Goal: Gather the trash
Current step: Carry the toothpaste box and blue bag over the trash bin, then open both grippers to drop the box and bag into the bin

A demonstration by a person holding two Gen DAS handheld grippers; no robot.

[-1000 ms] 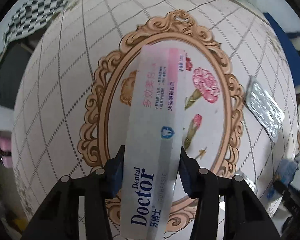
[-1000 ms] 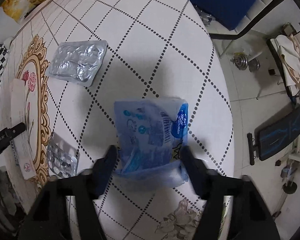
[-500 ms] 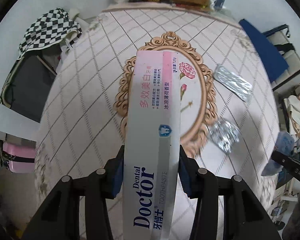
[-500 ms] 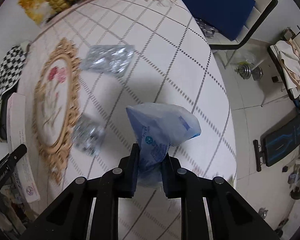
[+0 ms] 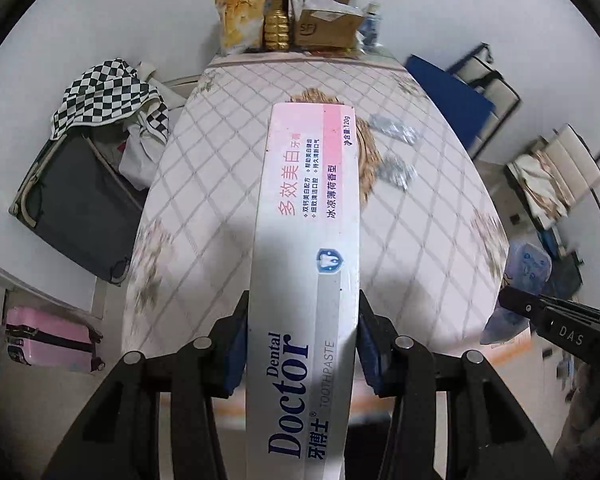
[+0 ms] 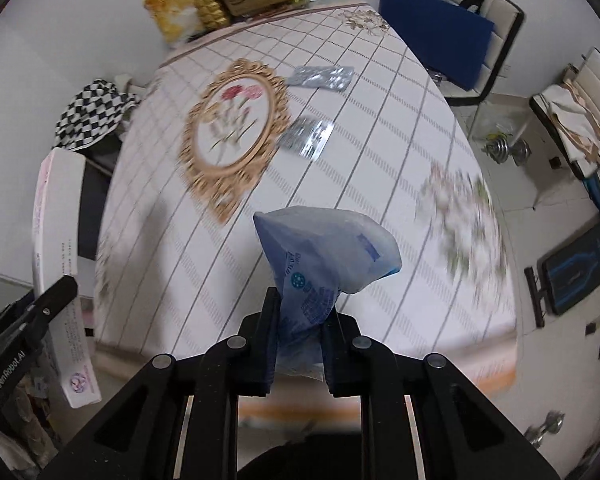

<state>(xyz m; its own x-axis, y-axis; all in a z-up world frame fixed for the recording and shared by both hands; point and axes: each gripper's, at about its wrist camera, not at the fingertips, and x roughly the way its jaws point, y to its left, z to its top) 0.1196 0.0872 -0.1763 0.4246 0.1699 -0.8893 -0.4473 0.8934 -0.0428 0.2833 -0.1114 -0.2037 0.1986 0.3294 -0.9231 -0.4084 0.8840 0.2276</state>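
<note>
My left fingers [image 5: 302, 340] pinch the toothpaste box [image 5: 306, 264] and my right fingers [image 6: 299, 332] pinch the blue plastic bag [image 6: 324, 256], both above the bench [image 6: 380, 152], where two blister packs [image 6: 305, 136] lie.

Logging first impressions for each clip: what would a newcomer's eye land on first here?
The long white-and-pink Dental Doctor toothpaste box, clamped in the left gripper, fills the left wrist view. In the right wrist view, the right gripper pinches a crumpled blue plastic bag above the diamond-patterned tablecloth, where two silver foil blister packs lie beside its gold-framed flower motif.
</note>
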